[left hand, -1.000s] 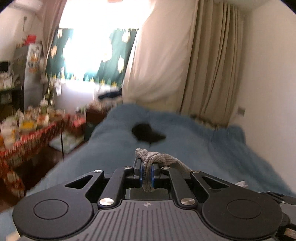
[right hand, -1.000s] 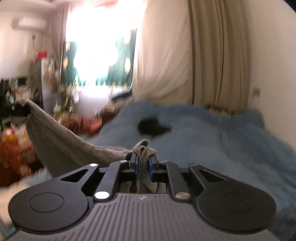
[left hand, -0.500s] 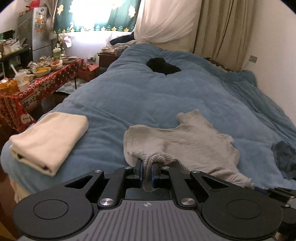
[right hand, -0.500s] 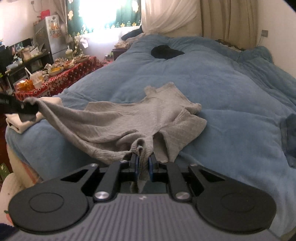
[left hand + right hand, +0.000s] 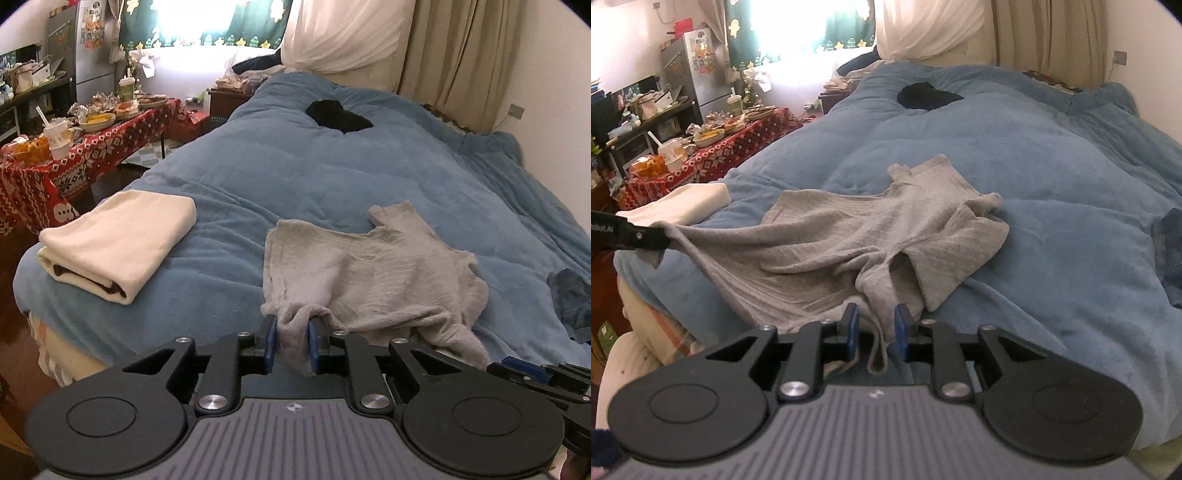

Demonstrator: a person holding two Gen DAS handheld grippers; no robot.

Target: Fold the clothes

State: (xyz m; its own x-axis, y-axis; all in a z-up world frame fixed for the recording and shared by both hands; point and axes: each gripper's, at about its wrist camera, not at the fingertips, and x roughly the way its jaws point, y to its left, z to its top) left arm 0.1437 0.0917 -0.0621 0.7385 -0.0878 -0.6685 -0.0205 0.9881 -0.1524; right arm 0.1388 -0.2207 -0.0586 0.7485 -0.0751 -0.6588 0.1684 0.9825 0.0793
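Observation:
A grey knit garment [image 5: 369, 269] lies crumpled on the blue blanket [image 5: 332, 166], near the bed's front edge. My left gripper [image 5: 291, 343] has a bunched corner of it filling the gap between its blue pads, which still touch the cloth as the jaws are opening. In the right wrist view that corner hangs stretched from the left gripper [image 5: 646, 236]. My right gripper [image 5: 874, 332] is also opening. A strip of the grey garment [image 5: 868, 236] dangles loosely between its pads, with a gap on the left side.
A folded cream towel [image 5: 118, 236] sits on the bed's left front corner. A black item [image 5: 338, 116] lies far up the bed and a dark blue garment [image 5: 572, 295] at the right edge. A cluttered red-clothed table [image 5: 92, 147] stands left of the bed.
Both grippers came down from high over the bed and the grey garment now rests on the blanket. Both pairs of pads have widened; the right ones no longer pinch the cloth.

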